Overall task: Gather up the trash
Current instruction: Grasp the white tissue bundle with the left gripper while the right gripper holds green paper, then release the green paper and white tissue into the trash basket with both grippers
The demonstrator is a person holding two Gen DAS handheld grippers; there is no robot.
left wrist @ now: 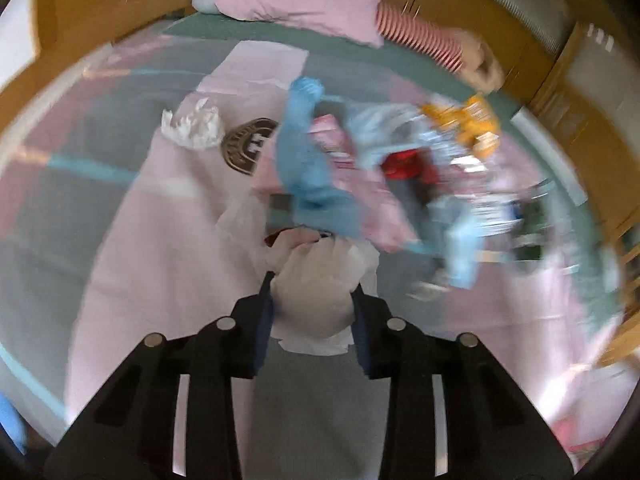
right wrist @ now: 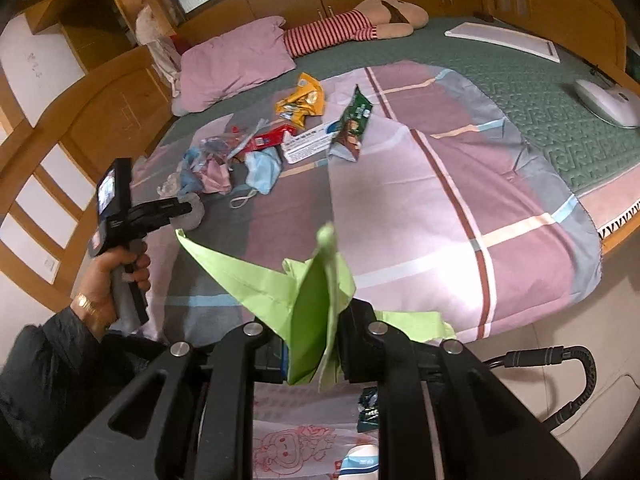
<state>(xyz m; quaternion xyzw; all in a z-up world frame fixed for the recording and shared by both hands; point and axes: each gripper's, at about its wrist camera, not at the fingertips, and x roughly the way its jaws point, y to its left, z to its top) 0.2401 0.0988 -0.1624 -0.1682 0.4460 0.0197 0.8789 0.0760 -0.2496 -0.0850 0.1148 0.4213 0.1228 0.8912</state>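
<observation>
Wooden cabinets ring a bed whose pink-and-grey checked quilt [right wrist: 420,208] carries the litter. Left tongs [left wrist: 312,280] are closed on a crumpled white wad [left wrist: 316,280], hovering over the quilt just short of the heap: blue mask [left wrist: 304,152], pink wrapper [left wrist: 376,204], red packet [left wrist: 404,164], yellow snack bag [left wrist: 468,124], with a crumpled tissue [left wrist: 192,128] apart to the left. Right tongs [right wrist: 316,332] pinch the rim of a green bag [right wrist: 308,300], its mouth standing up near the bed's foot edge; what it holds is hidden. Open quilt lies between bag and heap; green mattress [right wrist: 540,92] stretches bare right of the quilt. A pink pillow [right wrist: 236,60] sits beyond the heap.
</observation>
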